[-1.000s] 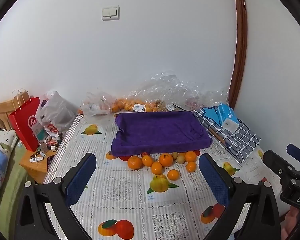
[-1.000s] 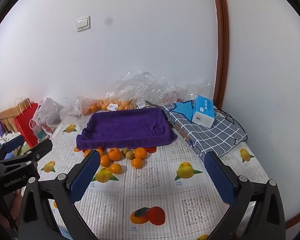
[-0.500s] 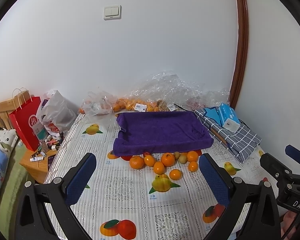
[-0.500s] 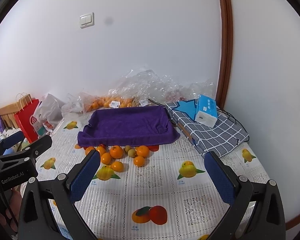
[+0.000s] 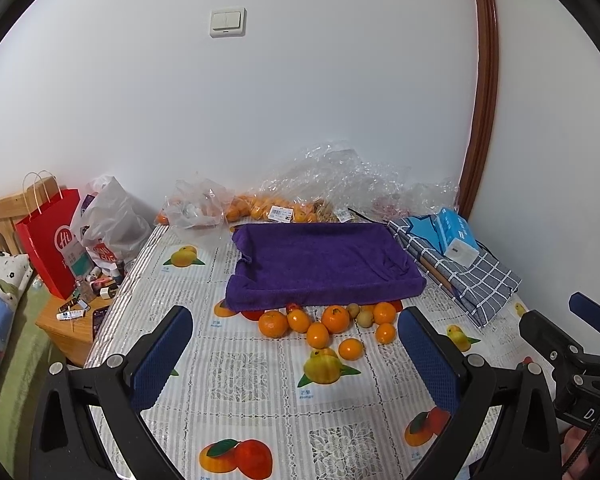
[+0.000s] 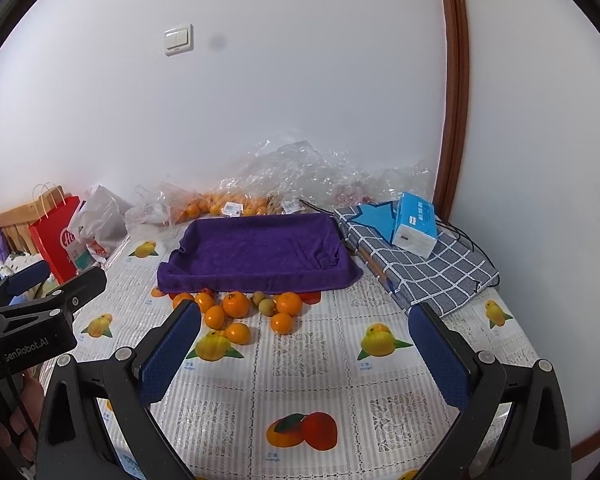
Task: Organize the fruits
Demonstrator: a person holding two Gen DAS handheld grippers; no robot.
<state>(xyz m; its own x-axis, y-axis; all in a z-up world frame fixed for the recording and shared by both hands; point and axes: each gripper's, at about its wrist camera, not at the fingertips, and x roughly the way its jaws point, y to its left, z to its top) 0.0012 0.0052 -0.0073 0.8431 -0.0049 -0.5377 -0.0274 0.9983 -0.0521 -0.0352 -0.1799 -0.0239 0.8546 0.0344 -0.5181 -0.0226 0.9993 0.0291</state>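
Several oranges (image 5: 317, 334) and two small brownish fruits (image 5: 365, 318) lie loose on the fruit-print tablecloth, just in front of a tray covered by a purple towel (image 5: 320, 262). The same pile (image 6: 236, 304) and tray (image 6: 260, 252) show in the right wrist view. My left gripper (image 5: 296, 354) is open and empty, held above the table short of the pile. My right gripper (image 6: 306, 350) is open and empty, also short of the fruit. Each gripper appears at the edge of the other's view.
Clear plastic bags with more oranges (image 5: 260, 208) lie against the back wall. A blue tissue box (image 6: 414, 224) rests on a checked cloth (image 6: 428, 272) at the right. A red paper bag (image 5: 50, 240) and a small wooden stand with clutter (image 5: 76, 312) are off the table's left edge.
Both grippers have risen and tilted slightly, so the fruit and tray sit a little lower and nearer in view. Both stay open and empty.
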